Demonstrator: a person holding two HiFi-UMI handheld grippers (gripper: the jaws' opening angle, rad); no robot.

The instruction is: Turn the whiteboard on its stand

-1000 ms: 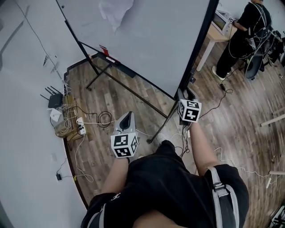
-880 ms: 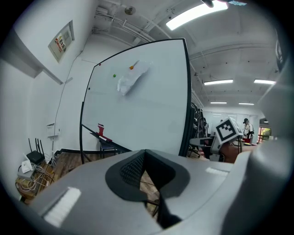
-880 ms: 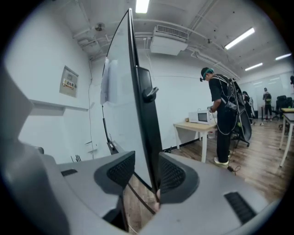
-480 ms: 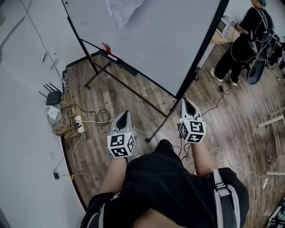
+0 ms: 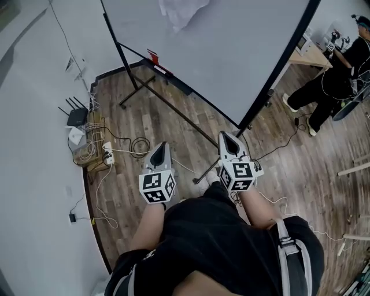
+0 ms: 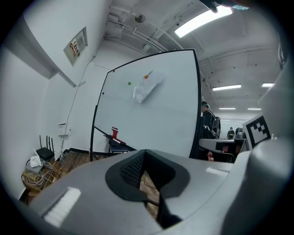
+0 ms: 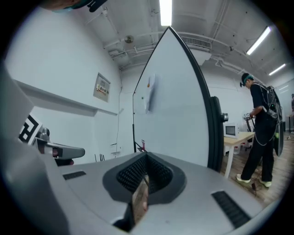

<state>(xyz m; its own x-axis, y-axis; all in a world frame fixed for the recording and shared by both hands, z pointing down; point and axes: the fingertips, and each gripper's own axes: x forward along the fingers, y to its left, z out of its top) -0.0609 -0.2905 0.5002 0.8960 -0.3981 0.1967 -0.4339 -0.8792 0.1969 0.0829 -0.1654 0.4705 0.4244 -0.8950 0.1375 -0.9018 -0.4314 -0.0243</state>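
The whiteboard point(image 5: 231, 52) stands upright on its black stand point(image 5: 173, 110), across the top of the head view, with a crumpled white cloth point(image 5: 182, 11) stuck near its top. It fills the middle of the left gripper view point(image 6: 151, 119), and the right gripper view sees it almost edge-on point(image 7: 174, 105). My left gripper point(image 5: 160, 145) point(image 6: 146, 153) is shut and empty, held in front of my body over the floor. My right gripper point(image 5: 225, 136) point(image 7: 147, 156) is also shut on nothing, a short way back from the board's right post point(image 5: 277, 75).
A red marker holder point(image 5: 153, 58) sits on the board's tray. A router point(image 5: 78, 118), power strip point(image 5: 107, 153) and loose cables lie by the left wall. A stand foot point(image 5: 202, 178) reaches toward my feet. At the far right, a person point(image 5: 341, 75) stands by a wooden table point(image 5: 312, 55).
My right gripper has drawn back from the board's right post toward my body, and its jaws have closed. The board now sits farther off. The left gripper has barely moved.
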